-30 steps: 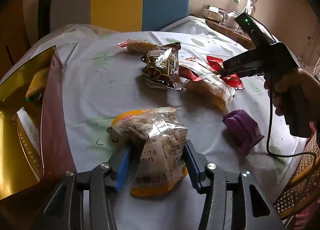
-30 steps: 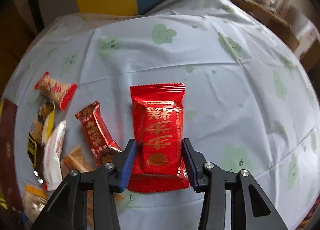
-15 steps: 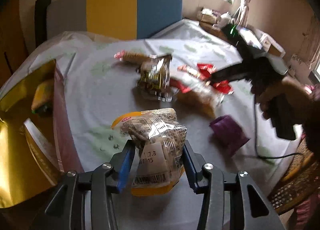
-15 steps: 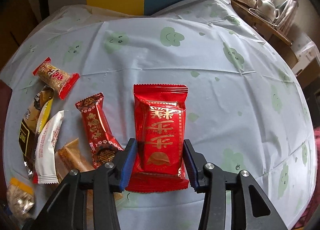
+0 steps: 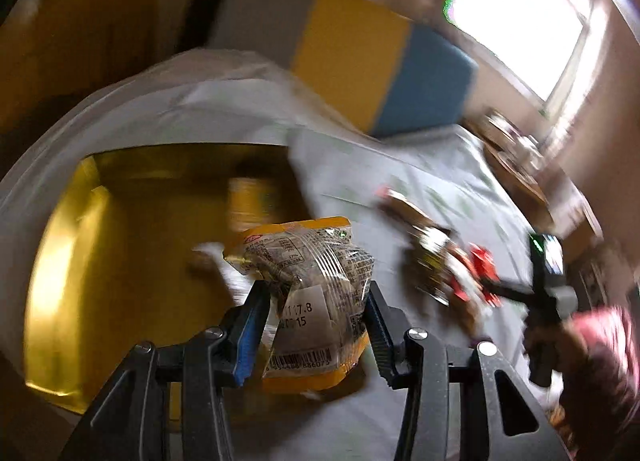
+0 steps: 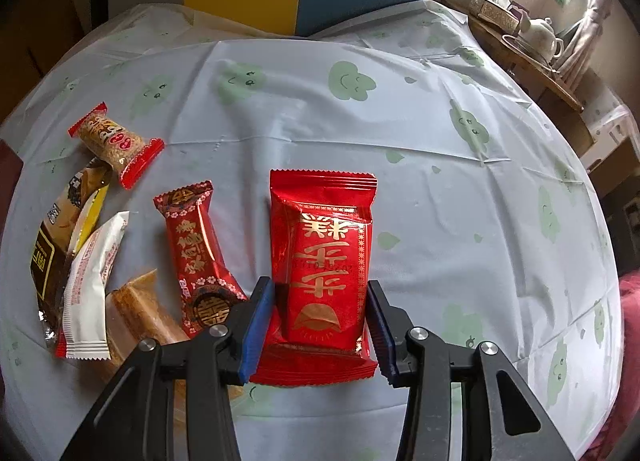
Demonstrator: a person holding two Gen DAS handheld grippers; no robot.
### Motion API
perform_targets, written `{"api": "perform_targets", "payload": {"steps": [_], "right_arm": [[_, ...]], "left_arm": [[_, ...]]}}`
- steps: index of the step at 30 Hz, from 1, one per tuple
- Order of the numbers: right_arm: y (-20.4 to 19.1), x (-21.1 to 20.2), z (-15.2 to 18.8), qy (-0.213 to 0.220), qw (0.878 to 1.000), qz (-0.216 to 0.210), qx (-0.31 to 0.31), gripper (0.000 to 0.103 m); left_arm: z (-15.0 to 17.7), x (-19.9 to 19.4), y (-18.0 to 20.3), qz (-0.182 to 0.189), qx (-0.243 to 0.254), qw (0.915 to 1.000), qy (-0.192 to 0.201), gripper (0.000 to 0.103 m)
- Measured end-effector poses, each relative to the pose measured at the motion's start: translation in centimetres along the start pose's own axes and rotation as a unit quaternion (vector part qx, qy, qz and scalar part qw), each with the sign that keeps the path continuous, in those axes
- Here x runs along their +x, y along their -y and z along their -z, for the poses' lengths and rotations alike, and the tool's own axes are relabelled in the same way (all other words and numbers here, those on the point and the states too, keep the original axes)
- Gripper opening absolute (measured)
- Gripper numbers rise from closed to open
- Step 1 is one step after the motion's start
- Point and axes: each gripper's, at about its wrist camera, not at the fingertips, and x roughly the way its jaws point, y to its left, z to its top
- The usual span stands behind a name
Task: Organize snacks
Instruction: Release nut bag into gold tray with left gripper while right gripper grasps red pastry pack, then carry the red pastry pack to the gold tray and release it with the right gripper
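Left wrist view, heavy motion blur. Left tool [image 5: 312, 325] pinches a clear snack bag [image 5: 308, 293] with yellow edging; white price sticker and barcode face the camera. Both blue pads press into the bag's sides and the film is creased between them. The bag is held above the near right part of a gold tray [image 5: 80, 261], which fills the left half of this view. One yellowish item lies in the tray beyond the bag; too smeared to identify, possibly another packet. To the right, a blurred heap of snacks [image 5: 444, 265] sits on the tabletop [image 5: 400, 181]. The right tool [image 5: 496, 285] shows at the far right edge with a green indicator light.

Right wrist view, sharp. Right tool [image 6: 320, 325] straddles a red foil packet [image 6: 320, 257] with gold characters, lying flat on the cloud-print cloth. Fingers are spread to the packet's width: left pad touching or just beside the foil, right pad just beside it. No creasing visible in the foil, so a grip cannot be confirmed.

Left of this packet, on the tabletop:
- narrow red packet [image 6: 196, 257], just beside
- clear-wrapped brown cake [image 6: 136, 313], partly under the narrow red packet
- white sachet [image 6: 90, 289]
- brown-and-yellow packet [image 6: 60, 237]
- red-ended sesame bar [image 6: 116, 145], farthest back
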Motion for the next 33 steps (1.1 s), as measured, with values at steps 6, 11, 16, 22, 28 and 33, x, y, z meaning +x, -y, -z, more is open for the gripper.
{"api": "perform_targets", "payload": {"steps": [6, 11, 16, 22, 28, 33], "right_arm": [[-0.2, -0.3, 0.2, 0.001, 1.0, 0.003, -0.004, 0.046], [-0.3, -0.5, 0.3, 0.002, 1.0, 0.005, -0.006, 0.046], [-0.2, -0.5, 0.2, 0.002, 1.0, 0.003, -0.006, 0.046], [-0.2, -0.5, 0.3, 0.002, 1.0, 0.004, -0.007, 0.046], [-0.1, -0.5, 0.2, 0.002, 1.0, 0.003, -0.008, 0.046], [-0.1, -0.5, 0.2, 0.001, 1.0, 0.006, -0.011, 0.046]], "left_arm": [[-2.7, 1.7, -6.4, -0.053, -0.062, 0.9964, -0.024, 0.048], [-5.5, 5.2, -9.0, -0.076, -0.09, 0.9921, -0.044, 0.048], [-7.9, 7.9, -8.1, -0.09, -0.052, 0.9936, -0.045, 0.05], [-9.0, 11.6, -7.8, -0.086, -0.047, 0.9934, -0.059, 0.072], [-7.8, 10.0, -8.0, -0.119, -0.06, 0.9901, -0.043, 0.072], [-6.3, 6.8, -7.8, -0.148, -0.069, 0.9863, -0.024, 0.072]]}}
